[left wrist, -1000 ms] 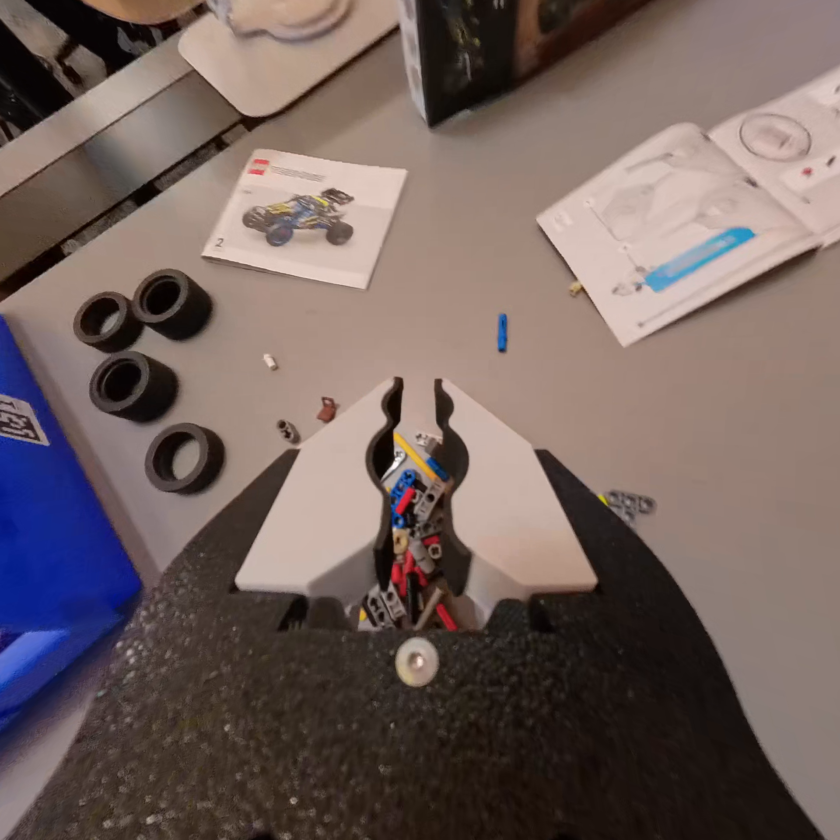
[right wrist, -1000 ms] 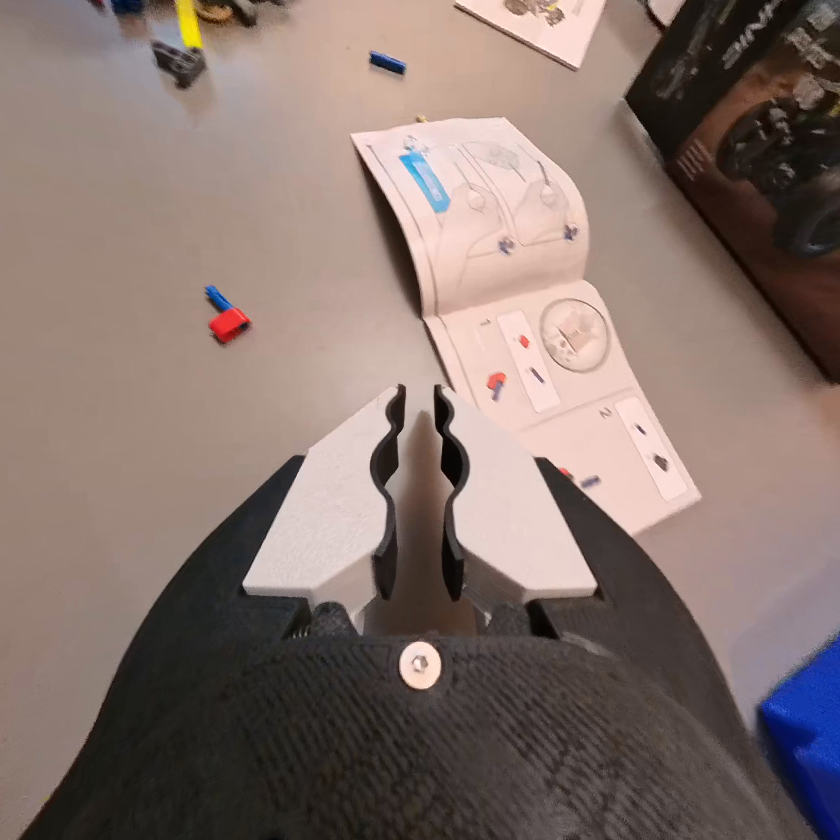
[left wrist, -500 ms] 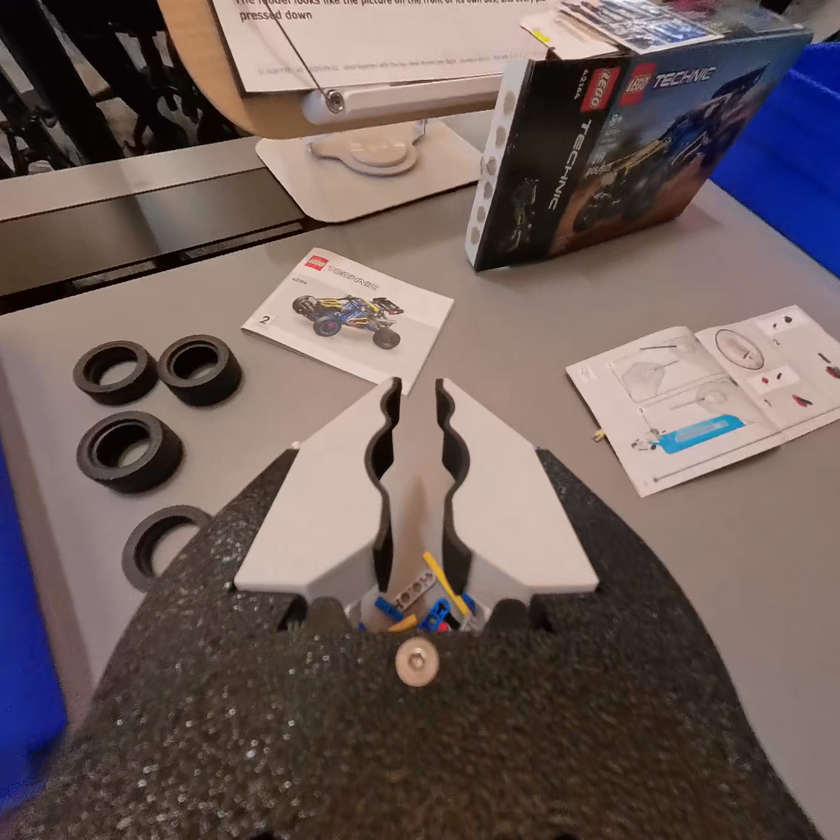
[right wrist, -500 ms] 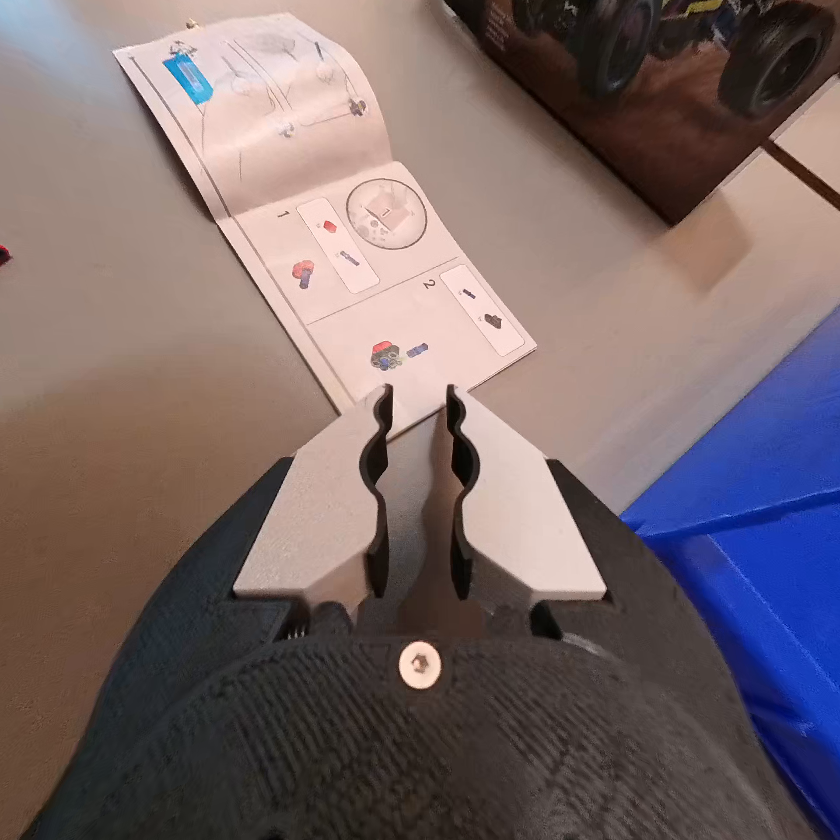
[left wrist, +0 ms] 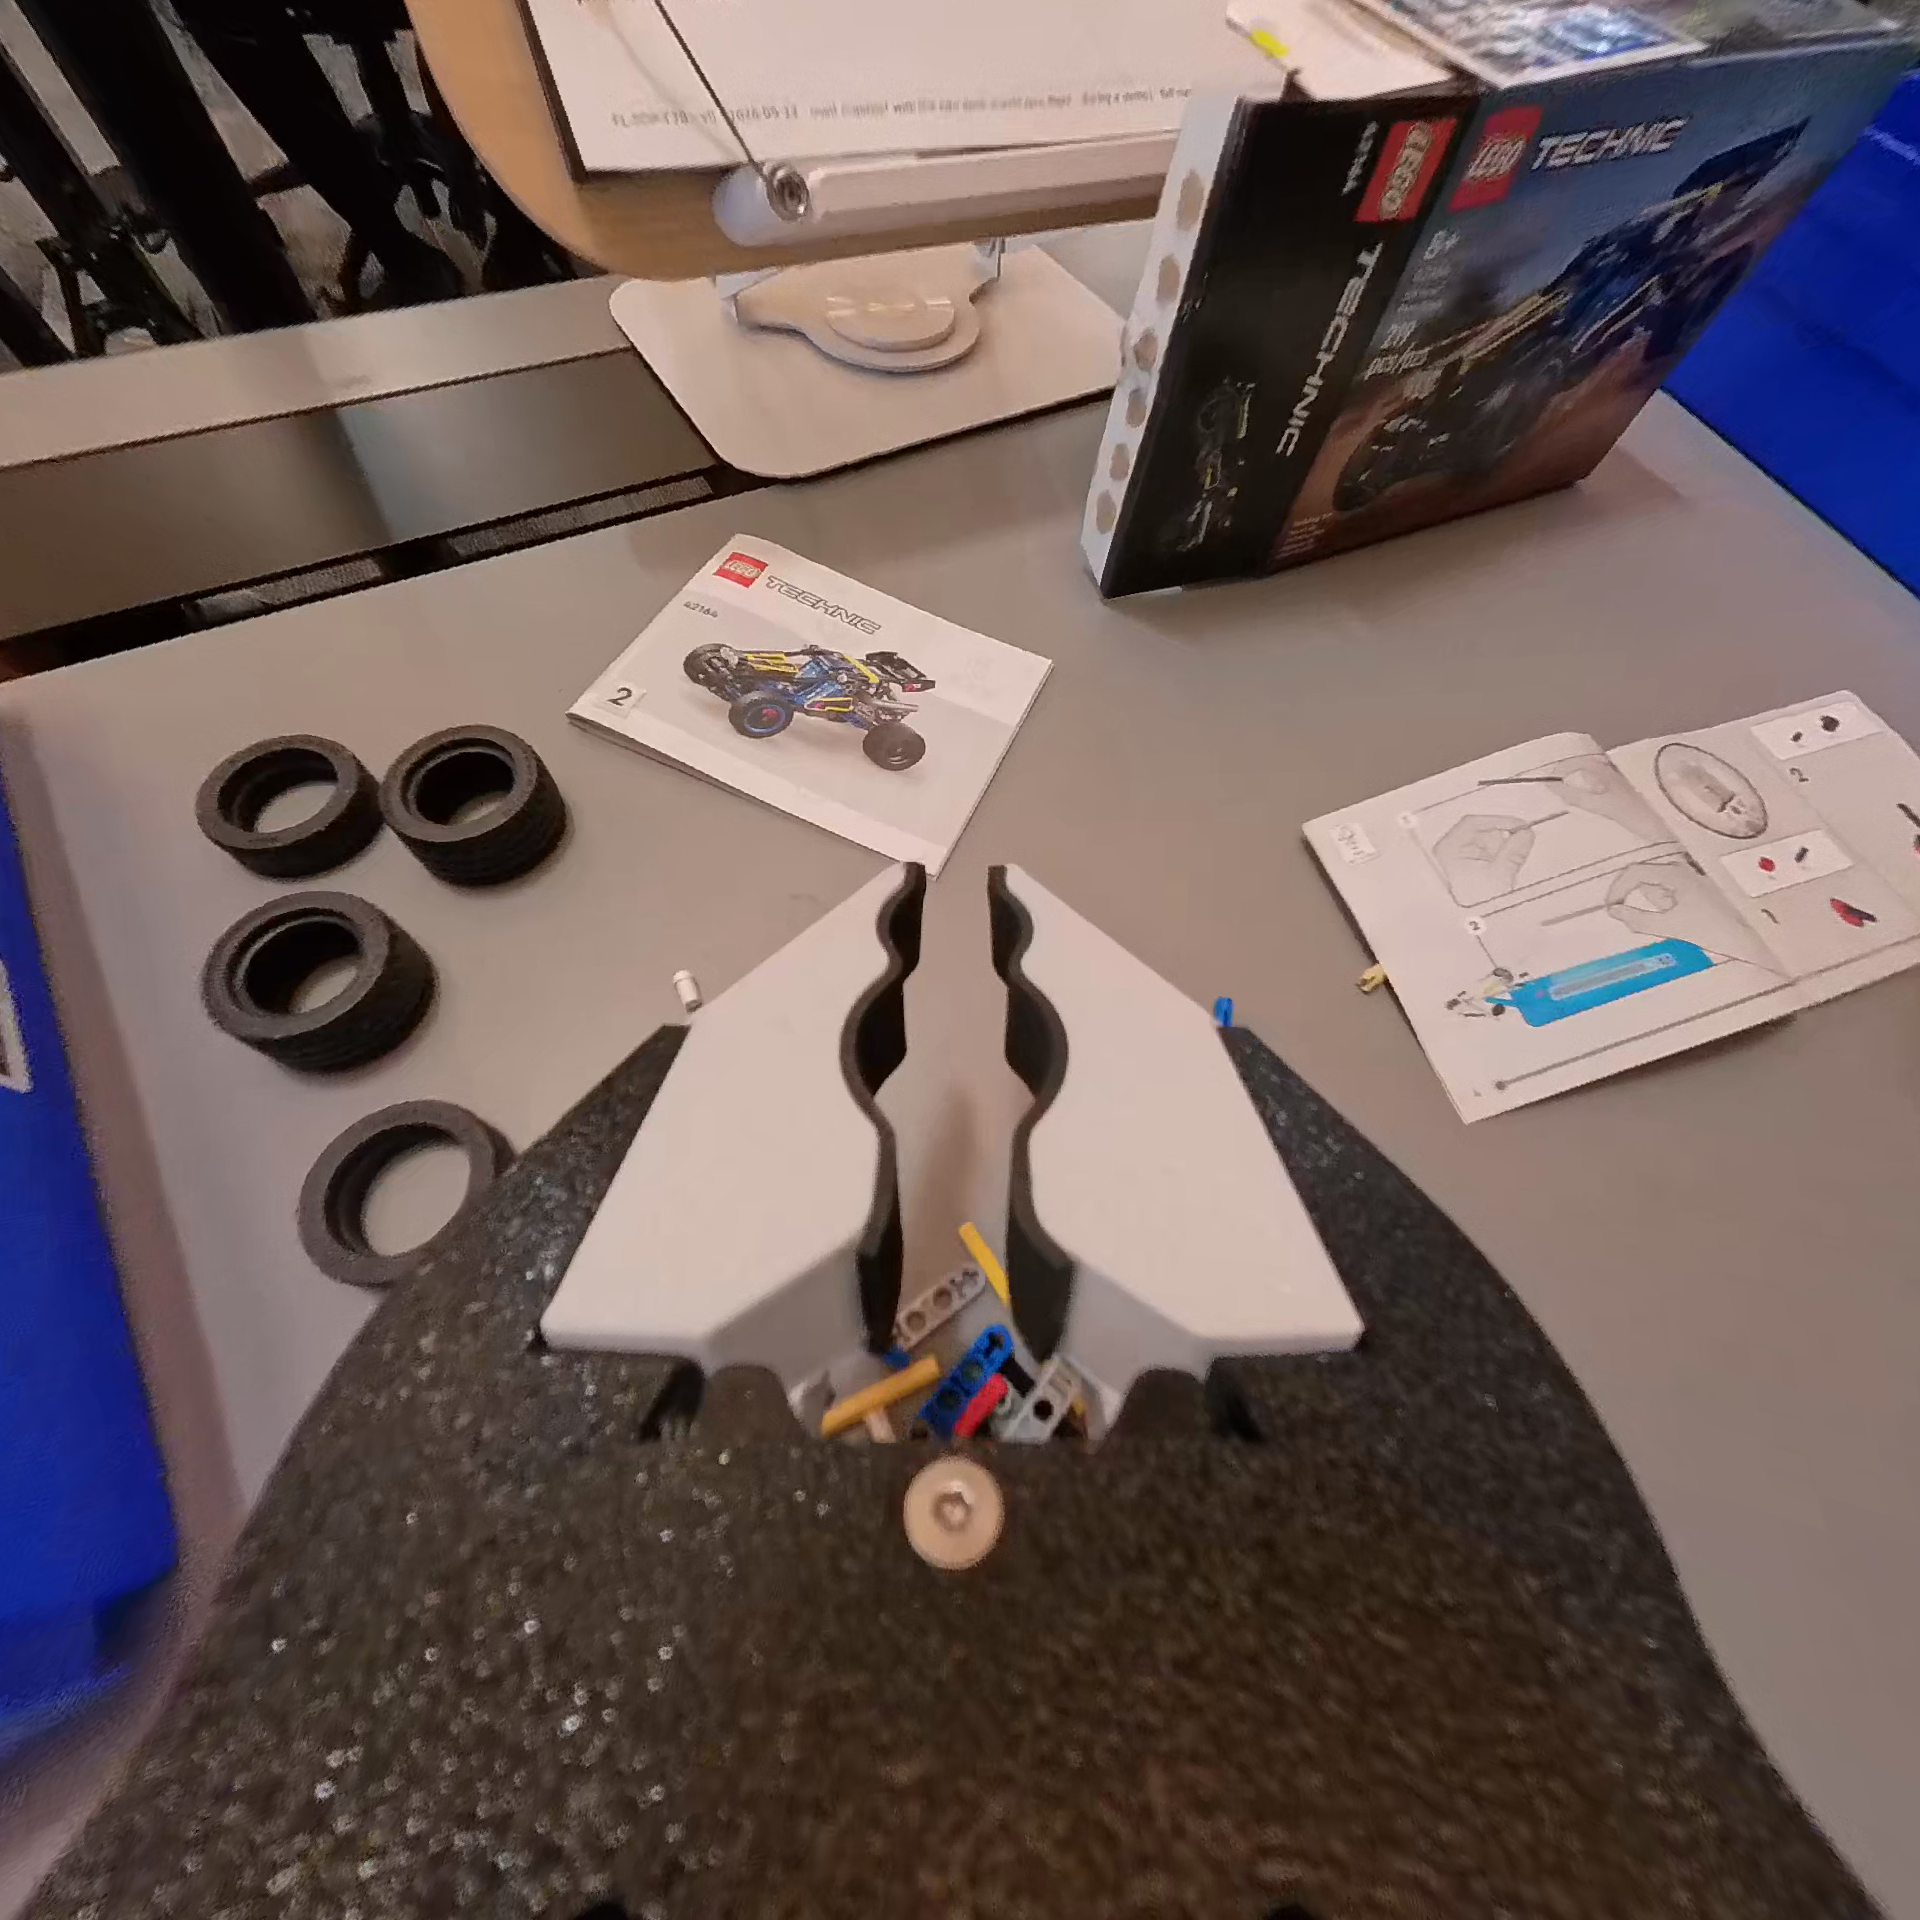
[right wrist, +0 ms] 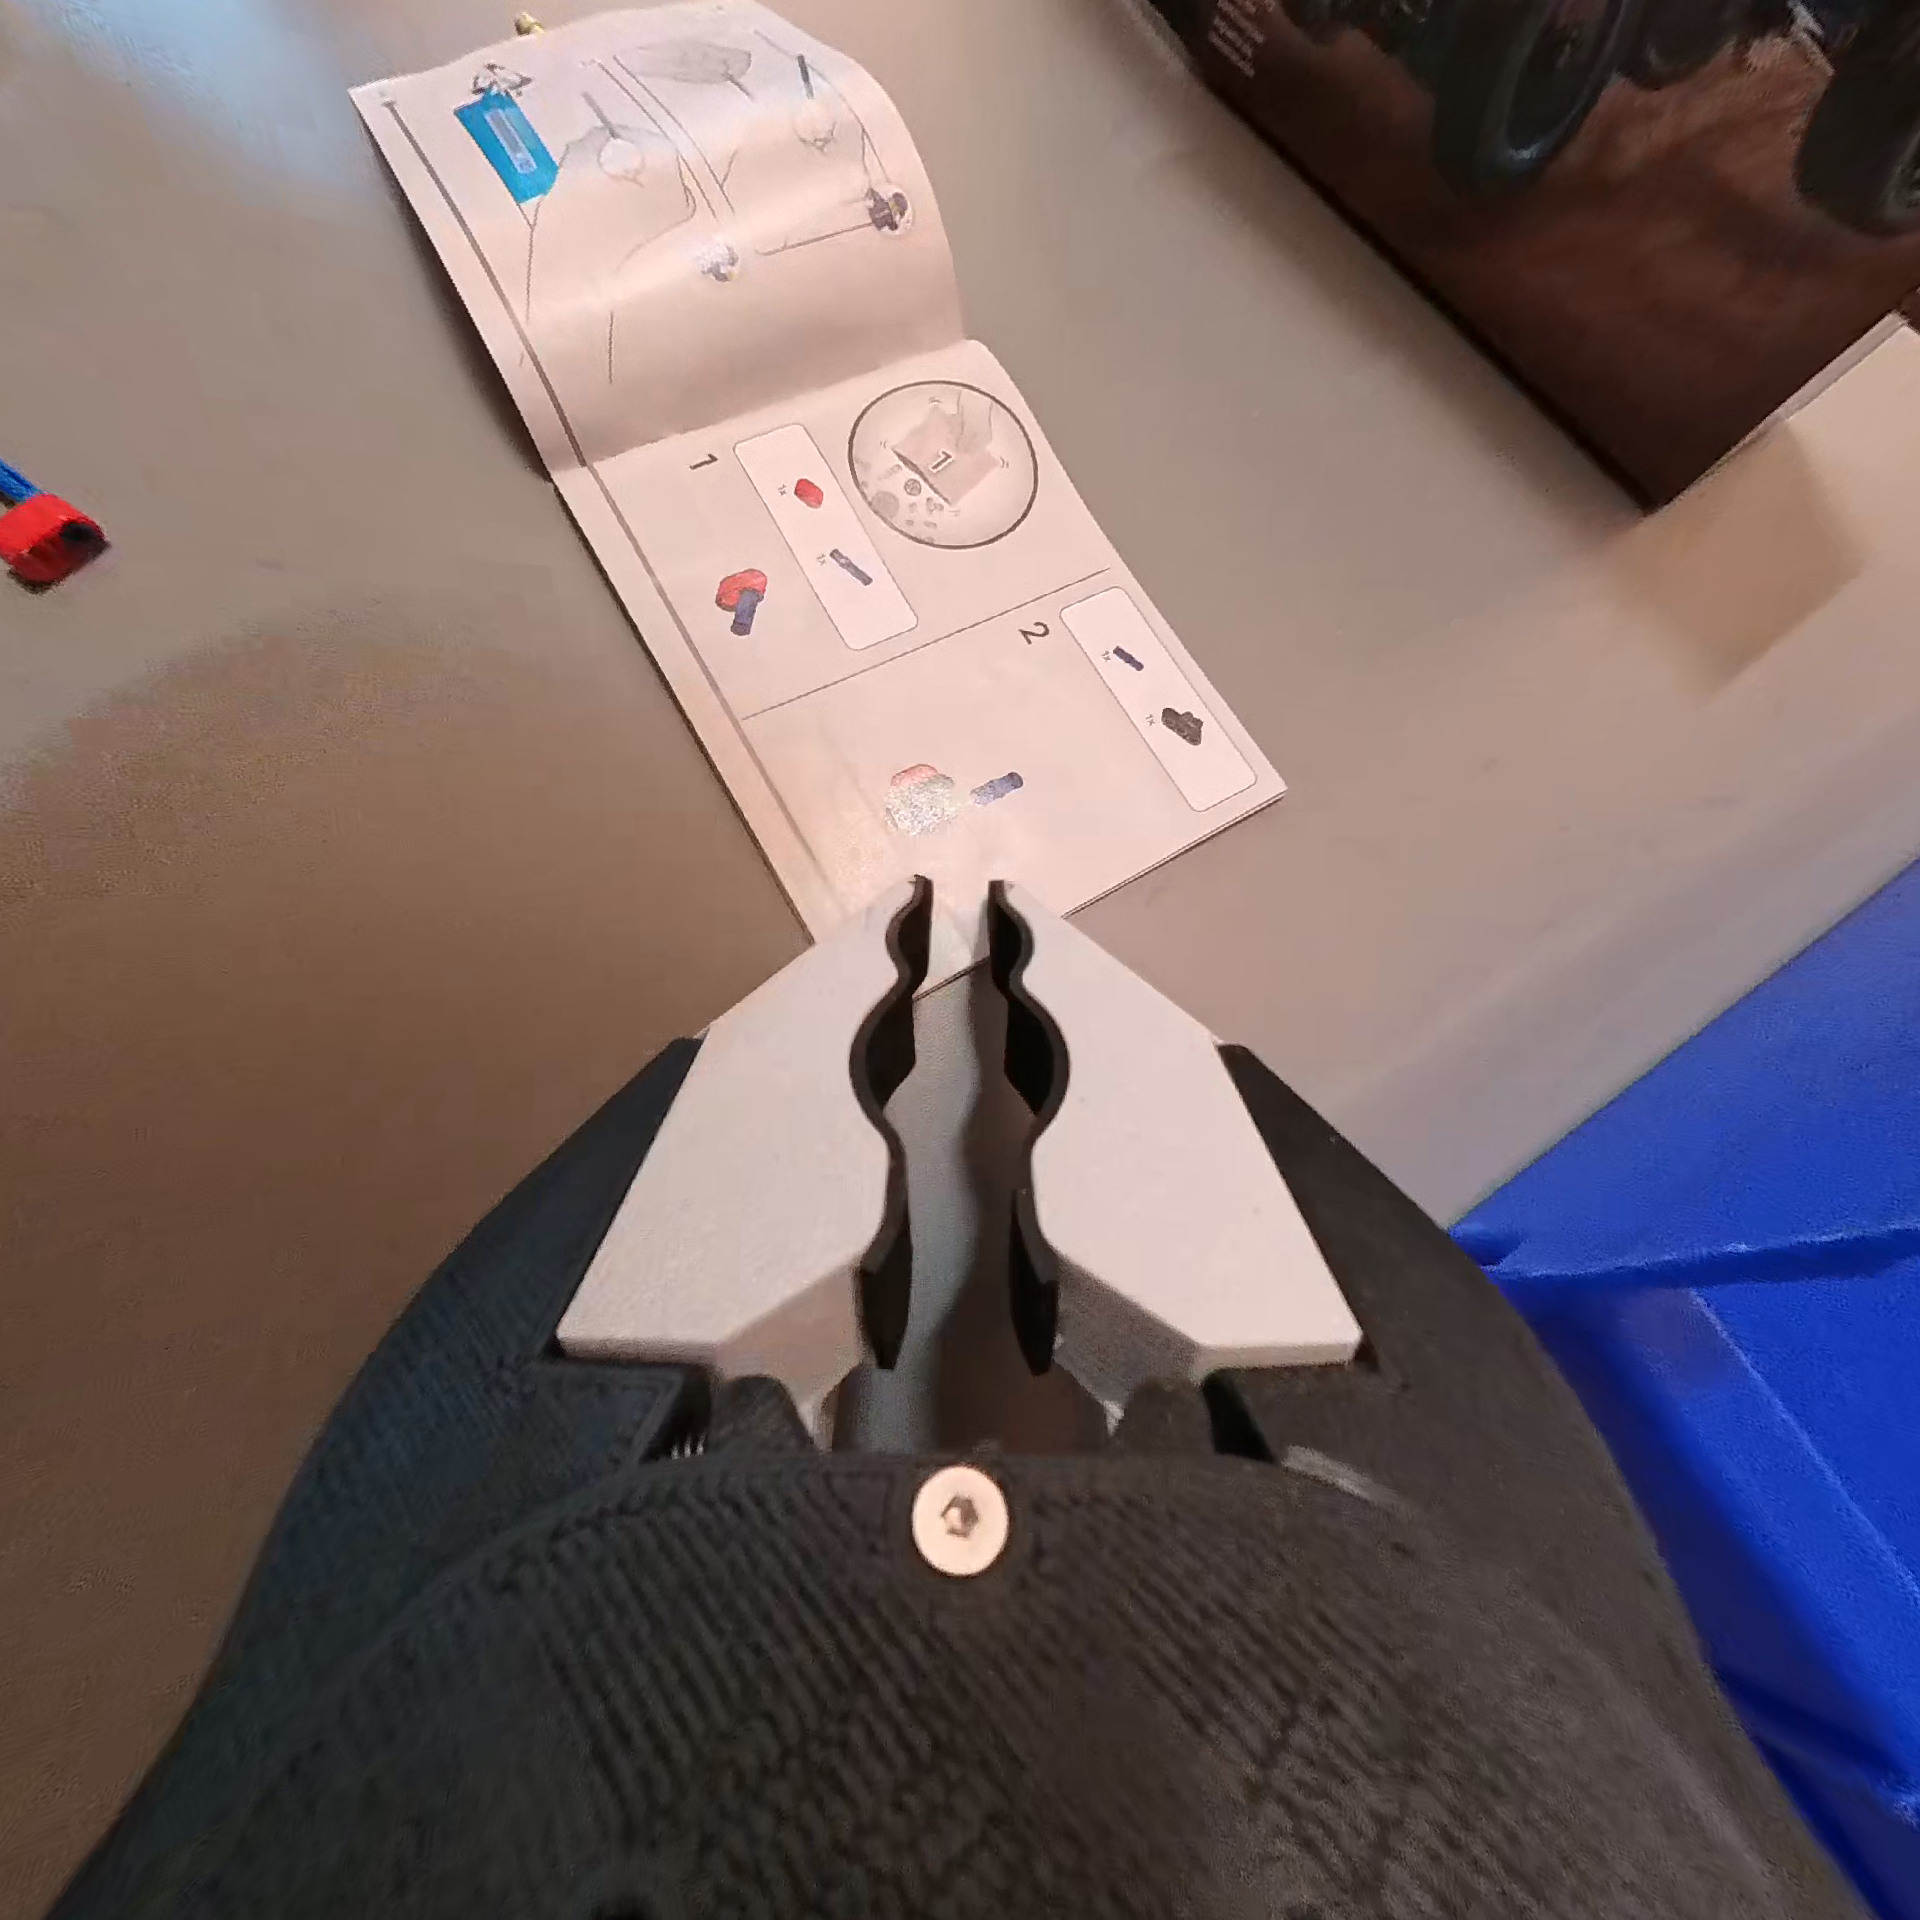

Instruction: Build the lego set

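Note:
My left gripper (left wrist: 956, 883) is empty, its jaws nearly closed with a narrow gap. It hovers over a pile of loose lego pieces (left wrist: 956, 1371) that shows between the finger bases. Several black tyres (left wrist: 317, 977) lie to its left, and a closed instruction booklet (left wrist: 821, 707) lies ahead. An open instruction booklet (left wrist: 1621, 914) lies to the right. My right gripper (right wrist: 959, 888) is also empty and nearly closed, its tips over the near corner of the open booklet (right wrist: 831, 499). A red piece with a blue pin (right wrist: 47, 535) lies far left of it.
The lego box (left wrist: 1455, 332) stands at the back right and also shows in the right wrist view (right wrist: 1558, 156). A paper stand (left wrist: 862, 312) is behind the table. Blue bins sit at the left (left wrist: 62, 1247) and right (right wrist: 1714, 1299). A white piece (left wrist: 684, 985), a blue pin (left wrist: 1223, 1008) and a tan piece (left wrist: 1371, 977) lie loose. The tips of one gripper are about 40 centimetres away from the tips of the other.
My left gripper tilted up and back, so the piece pile slid toward its base. My right gripper swung from near the red piece to the open booklet's corner, and its jaws widened slightly then narrowed.

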`<state>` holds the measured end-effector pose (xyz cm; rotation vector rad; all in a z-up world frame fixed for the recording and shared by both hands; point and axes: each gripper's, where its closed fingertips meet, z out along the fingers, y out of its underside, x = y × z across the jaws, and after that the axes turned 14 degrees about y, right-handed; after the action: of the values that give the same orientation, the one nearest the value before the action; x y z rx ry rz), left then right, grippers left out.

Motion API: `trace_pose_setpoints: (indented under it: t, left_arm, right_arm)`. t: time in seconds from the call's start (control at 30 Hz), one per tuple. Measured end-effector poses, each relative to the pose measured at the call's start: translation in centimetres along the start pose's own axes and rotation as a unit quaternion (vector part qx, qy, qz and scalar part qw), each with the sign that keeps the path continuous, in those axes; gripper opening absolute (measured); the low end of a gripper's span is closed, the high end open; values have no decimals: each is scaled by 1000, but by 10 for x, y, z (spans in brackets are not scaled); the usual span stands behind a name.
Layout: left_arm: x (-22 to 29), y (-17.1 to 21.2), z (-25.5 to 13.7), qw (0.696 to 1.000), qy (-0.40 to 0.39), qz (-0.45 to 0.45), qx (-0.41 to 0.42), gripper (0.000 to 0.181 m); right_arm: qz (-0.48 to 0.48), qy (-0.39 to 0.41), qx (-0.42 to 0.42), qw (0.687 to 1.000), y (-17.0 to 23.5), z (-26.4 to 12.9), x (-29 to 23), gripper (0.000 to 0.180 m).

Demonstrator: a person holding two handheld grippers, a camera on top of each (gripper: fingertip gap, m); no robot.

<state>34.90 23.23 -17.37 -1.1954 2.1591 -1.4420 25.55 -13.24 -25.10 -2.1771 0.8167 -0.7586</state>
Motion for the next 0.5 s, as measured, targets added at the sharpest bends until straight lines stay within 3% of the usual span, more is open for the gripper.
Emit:
trace_pose_setpoints:
  t: [0.17, 0.33, 0.5]
  left_arm:
    - [18, 15, -37, 999, 8, 37, -38, 12]
    - [47, 65, -73, 992, 44, 37, -116, 13]
    - [34, 112, -107, 981, -33, 50, -184, 13]
  right_arm:
    - [-19, 8, 5, 1000, 0, -1, -2, 5]
    - [-26, 3, 6, 1000, 0, -1, -5, 0]
    - [-31, 6, 8, 999, 0, -1, -5, 0]
